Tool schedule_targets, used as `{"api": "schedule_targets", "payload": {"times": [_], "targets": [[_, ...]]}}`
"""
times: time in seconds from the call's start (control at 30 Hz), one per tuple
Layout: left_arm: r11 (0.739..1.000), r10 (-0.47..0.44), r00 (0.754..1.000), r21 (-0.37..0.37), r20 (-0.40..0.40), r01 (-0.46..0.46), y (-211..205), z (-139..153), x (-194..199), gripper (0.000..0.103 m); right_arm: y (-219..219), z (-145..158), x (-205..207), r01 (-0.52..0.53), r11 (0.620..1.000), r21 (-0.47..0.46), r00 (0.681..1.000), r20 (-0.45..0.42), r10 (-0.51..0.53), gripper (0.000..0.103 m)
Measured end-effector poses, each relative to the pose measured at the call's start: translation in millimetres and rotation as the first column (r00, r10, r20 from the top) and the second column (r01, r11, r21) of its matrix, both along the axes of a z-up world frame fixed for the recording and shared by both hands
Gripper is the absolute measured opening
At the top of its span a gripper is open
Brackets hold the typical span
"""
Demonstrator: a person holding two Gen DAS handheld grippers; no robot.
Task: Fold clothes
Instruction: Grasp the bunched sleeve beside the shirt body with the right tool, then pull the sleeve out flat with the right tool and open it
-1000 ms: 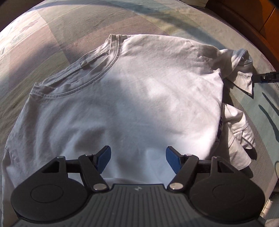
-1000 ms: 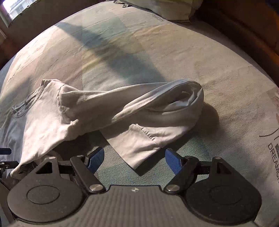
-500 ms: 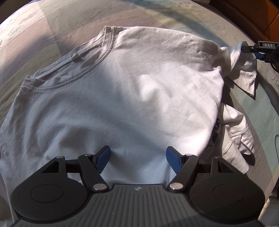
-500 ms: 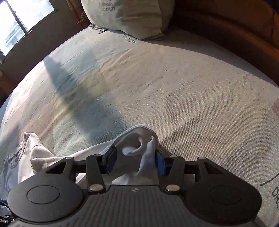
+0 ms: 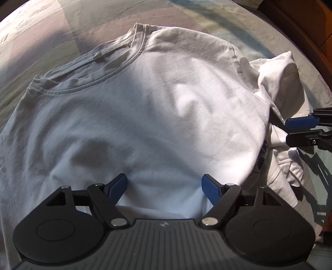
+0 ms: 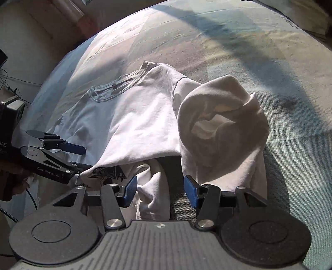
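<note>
The bed (image 6: 259, 52) fills everything ahead of both grippers, its patterned cover (image 5: 62, 31) lit in bands of sun and shadow. A pillow (image 6: 311, 18) lies at the far edge, well beyond the right gripper.

The white T-shirt (image 5: 145, 108) lies spread on the cover directly ahead of the left gripper (image 5: 165, 187), collar (image 5: 116, 70) at the far end and the body running back under the fingers. Its right-hand side is doubled over, and a dark print (image 6: 110, 173) shows on the underside of the lifted edge, just ahead and to the left of the right gripper (image 6: 160, 190).

The sleeve (image 6: 224, 124) stands bunched into a hollow mound ahead of the right gripper and a little to its right — apart from both pads, with bare cover and a lower fold of cloth between the fingers.

The left gripper points steeply down at the shirt; its jaws are opening, the blue pads (image 5: 117, 187) wide apart over the fabric and pressing on nothing. In the right wrist view it sits at the far left, fingers at the shirt's hem.

The right gripper's jaws stand partly apart — no cloth is pinched between them.
</note>
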State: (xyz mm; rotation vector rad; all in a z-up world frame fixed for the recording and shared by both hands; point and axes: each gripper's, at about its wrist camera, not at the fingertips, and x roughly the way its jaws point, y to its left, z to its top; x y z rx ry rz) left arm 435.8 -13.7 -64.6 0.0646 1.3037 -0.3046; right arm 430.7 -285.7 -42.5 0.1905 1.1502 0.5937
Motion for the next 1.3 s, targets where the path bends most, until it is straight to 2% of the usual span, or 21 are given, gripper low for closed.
{"api": "schedule_targets", "payload": {"times": [0.13,0.27,0.33,0.4,0.47,0.53,0.6,0.73,0.77,0.83,0.93,1.0,1.03,1.07,1.1,1.13,1.17,1.3], "targets": [[1.0,0.007,1.0,-0.004,0.007,-0.007,-1,-3,-3,0.081,-17,12,-20,0.051,0.999,0.003,0.998,-0.037,-0.051,0.057],[1.0,0.008,1.0,-0.01,0.01,-0.008,0,-4,-4,0.081,-49,33,-33,0.173,0.984,-0.047,0.985,0.022,-0.172,0.057],[1.0,0.007,1.0,-0.014,0.012,-0.007,1,-5,-4,0.082,-78,41,-30,0.299,0.952,-0.057,0.953,0.067,-0.295,0.057],[1.0,0.006,1.0,-0.014,0.015,-0.006,2,-6,-5,0.082,-111,36,-18,0.437,0.897,-0.074,0.899,0.082,-0.431,0.057],[1.0,0.008,1.0,-0.009,0.017,-0.008,2,-7,-5,0.083,-129,20,-3,0.507,0.854,-0.117,0.862,0.08,-0.501,0.057],[1.0,0.009,1.0,-0.004,0.018,-0.009,1,-7,-5,0.084,-133,1,9,0.526,0.841,-0.129,0.85,0.053,-0.524,0.057],[1.0,0.009,1.0,-0.005,0.018,-0.008,1,-8,-4,0.084,-123,-12,17,0.514,0.848,-0.128,0.856,0.022,-0.516,0.057],[1.0,0.013,1.0,-0.001,0.021,-0.013,2,-9,-4,0.087,-77,-18,12,0.429,0.884,-0.186,0.903,0.054,-0.426,0.059],[1.0,0.015,1.0,0.004,0.023,-0.015,2,-9,-4,0.087,-65,-20,9,0.406,0.884,-0.231,0.913,0.074,-0.4,0.063],[1.0,0.015,1.0,0.013,0.026,-0.016,0,-10,-5,0.088,-46,-23,5,0.376,0.875,-0.305,0.927,0.114,-0.358,0.066],[1.0,0.015,0.999,0.021,0.033,-0.016,-1,-10,-5,0.09,-33,-25,1,0.359,0.87,-0.338,0.933,0.138,-0.332,0.066],[1.0,0.017,0.999,0.022,0.036,-0.018,0,-11,-5,0.091,-31,-24,0,0.343,0.881,-0.326,0.939,0.128,-0.319,0.062],[1.0,0.018,0.999,0.023,0.036,-0.019,-1,-11,-5,0.091,-31,-23,0,0.334,0.889,-0.312,0.942,0.118,-0.313,0.052],[1.0,0.018,0.999,0.025,0.036,-0.019,-1,-11,-5,0.091,-31,-22,0,0.324,0.898,-0.298,0.946,0.105,-0.306,0.039],[0.999,0.019,0.999,0.026,0.033,-0.02,0,-11,-4,0.091,-32,-21,0,0.312,0.905,-0.29,0.95,0.094,-0.298,0.031],[0.999,0.019,0.999,0.026,0.03,-0.02,0,-10,-4,0.091,-33,-19,-1,0.303,0.907,-0.292,0.953,0.087,-0.291,0.017],[0.999,0.02,0.999,0.026,0.027,-0.02,0,-10,-3,0.091,-36,-16,-2,0.296,0.909,-0.293,0.955,0.084,-0.284,0.011],[1.0,0.013,1.0,0.018,0.021,-0.014,3,-10,-2,0.091,-67,5,-8,0.337,0.878,-0.341,0.942,0.132,-0.31,0.009]]}}
